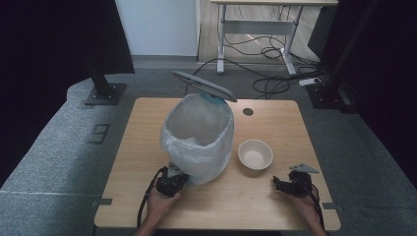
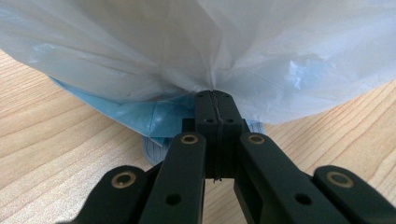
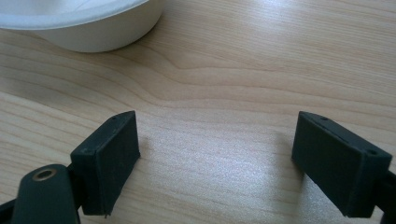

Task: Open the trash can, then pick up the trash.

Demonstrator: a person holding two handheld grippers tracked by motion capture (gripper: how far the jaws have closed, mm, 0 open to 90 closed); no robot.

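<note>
Left gripper [image 1: 173,183], black and two-jawed, clamped tight at the near left of the table, jaws pressed together on a pinch of the thin white plastic bag [image 1: 196,142]. Seen in the left gripper view with the pads [image 2: 208,107] meeting on gathered, puckered film of that bag [image 2: 140,56], folds radiating from the pinch. Held by the left hand [image 1: 160,201] at the near edge.

Right gripper [image 1: 284,186], also black, resting low at the near right, jaws spread wide with nothing between. Seen in the right gripper view as two dark pads [image 3: 112,154] well apart over bare wood. Gripped by the right hand [image 1: 307,206].

Bag draped over a tilted, bucket-shaped bin with a pale blue body [image 2: 140,114], mouth wide and facing up and toward the near side, standing on the left half of the light wooden table [image 1: 275,216]. Grey oval lid [image 1: 204,86] raised at the far rim of the bin.

Small round white bowl [image 1: 255,154] sat just right of the bin, apart from it, and far-left of the right gripper; rim of that bowl [image 3: 79,23] visible at the far left beyond the open jaws.
</note>
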